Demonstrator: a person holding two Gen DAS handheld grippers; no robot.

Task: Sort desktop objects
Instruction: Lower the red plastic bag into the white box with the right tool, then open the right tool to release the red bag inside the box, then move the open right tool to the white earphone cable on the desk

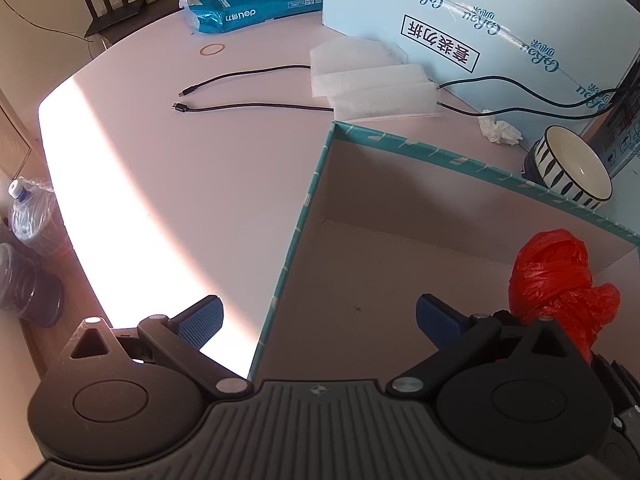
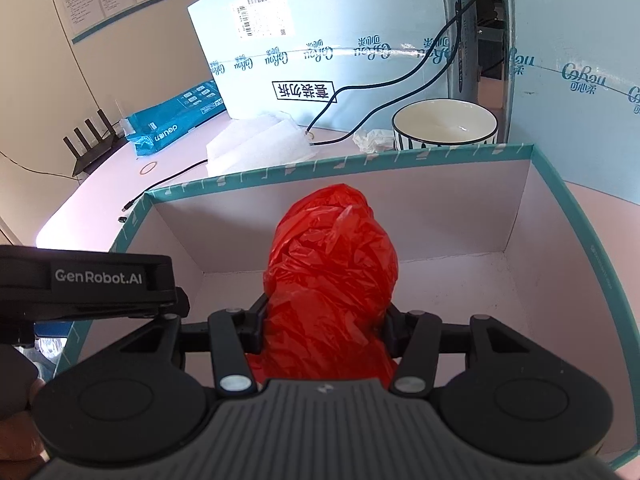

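A crumpled red plastic bag (image 2: 332, 268) hangs inside the open teal-rimmed box (image 2: 536, 152), and my right gripper (image 2: 326, 330) is shut on its lower part. In the left wrist view the same red bag (image 1: 556, 280) shows at the right, over the box floor, with the box rim (image 1: 308, 200) running up the middle. My left gripper (image 1: 320, 318) stands open and straddles that rim, one finger over the table, the other inside the box, nothing between them. The left gripper's body (image 2: 88, 284) appears at the left of the right wrist view.
Behind the box stand a striped bowl (image 2: 444, 124), a crumpled tissue (image 1: 500, 130), white foam sheets (image 1: 372, 80) and black cables (image 1: 248, 109). A large light-blue carton (image 1: 480, 28), a blue paper pack (image 1: 256, 0), a rubber band (image 1: 211, 49) and a router (image 1: 116, 8) lie farther back.
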